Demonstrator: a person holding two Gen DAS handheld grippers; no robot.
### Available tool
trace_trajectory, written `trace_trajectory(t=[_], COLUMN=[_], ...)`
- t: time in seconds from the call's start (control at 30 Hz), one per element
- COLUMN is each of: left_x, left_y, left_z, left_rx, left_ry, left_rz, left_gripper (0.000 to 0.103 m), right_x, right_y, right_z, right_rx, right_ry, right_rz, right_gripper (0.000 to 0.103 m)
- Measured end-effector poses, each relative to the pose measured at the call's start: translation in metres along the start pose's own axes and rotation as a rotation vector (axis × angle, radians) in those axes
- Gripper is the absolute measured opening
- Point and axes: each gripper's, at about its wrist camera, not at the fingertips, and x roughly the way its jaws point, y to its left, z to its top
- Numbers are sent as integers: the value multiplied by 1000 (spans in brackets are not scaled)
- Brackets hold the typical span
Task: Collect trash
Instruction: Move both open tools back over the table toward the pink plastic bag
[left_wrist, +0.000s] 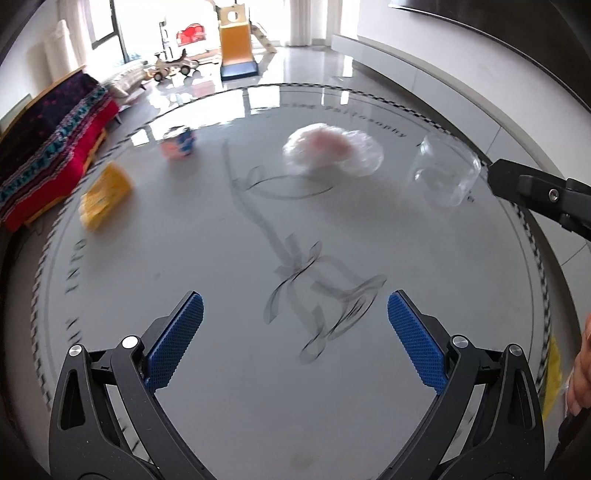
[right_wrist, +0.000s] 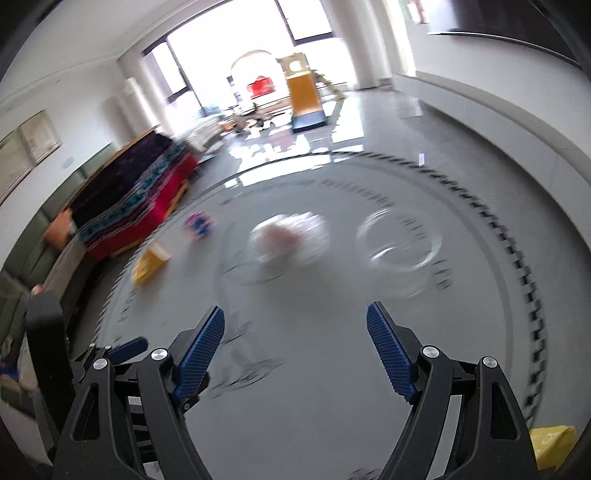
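Left wrist view. Left gripper hangs over the round grey table, fingers spread wide, nothing between the blue pads. Trash lies on the far half of the table: a yellow packet near the left edge, a small pink-and-blue carton beyond it, a crumpled clear plastic bag with something pink inside near the middle, and a clear plastic cup on its side toward the right edge. A black part of the right gripper reaches in from the right, its tip just beside the cup — touching or not, cannot tell. A yellow bag shows at the table's right rim. Beyond the table: a sofa with a red patterned throw and a toy slide.

Right wrist view — heavily blurred. Right gripper also stands wide open and empty above the table. The cup lies ahead and slightly right of the fingers, well clear of them; the plastic bag to its left; carton and yellow packet further left. Yellow bag at lower right.
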Motion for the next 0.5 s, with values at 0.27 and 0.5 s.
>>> trace_trajectory(t=[0.27,0.5], left_x=[47,88], left_y=[-34,-42], left_z=[53,85], left_rx=[47,66], left_ry=[11,31], left_rz=[4,14], left_gripper=[97,97], right_x=[36,78], right_y=[-61,-94], right_z=[43,52], right_rx=[31,70], right_ry=[4,64], right_rz=[-182,-242], right_gripper=[80,74])
